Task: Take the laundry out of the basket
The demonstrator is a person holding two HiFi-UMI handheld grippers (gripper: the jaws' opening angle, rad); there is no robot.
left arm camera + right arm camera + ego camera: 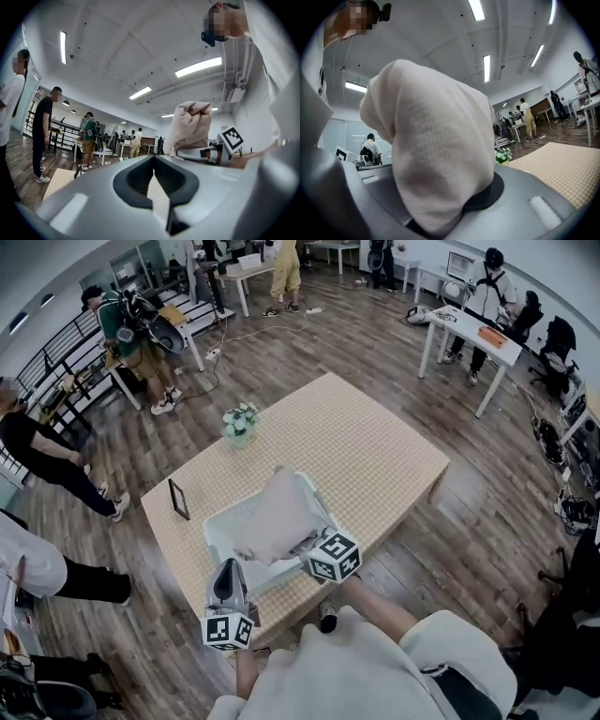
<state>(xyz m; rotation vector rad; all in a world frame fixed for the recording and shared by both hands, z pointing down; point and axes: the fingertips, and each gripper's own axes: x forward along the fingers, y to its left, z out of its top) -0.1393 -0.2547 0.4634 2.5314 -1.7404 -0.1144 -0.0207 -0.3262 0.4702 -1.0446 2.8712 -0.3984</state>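
Note:
A white laundry basket stands at the near edge of the checked table. My right gripper is shut on a pale cream cloth and holds it bunched up above the basket; the cloth hangs down over the basket's inside. In the right gripper view the cloth fills the middle and covers the jaws of the right gripper. My left gripper sits at the basket's near left corner, jaws together and empty. From the left gripper the lifted cloth shows to the right.
A small vase of flowers and a dark upright frame stand on the table's left side. Several people stand around the room, some near the white tables at the back. Wood floor surrounds the table.

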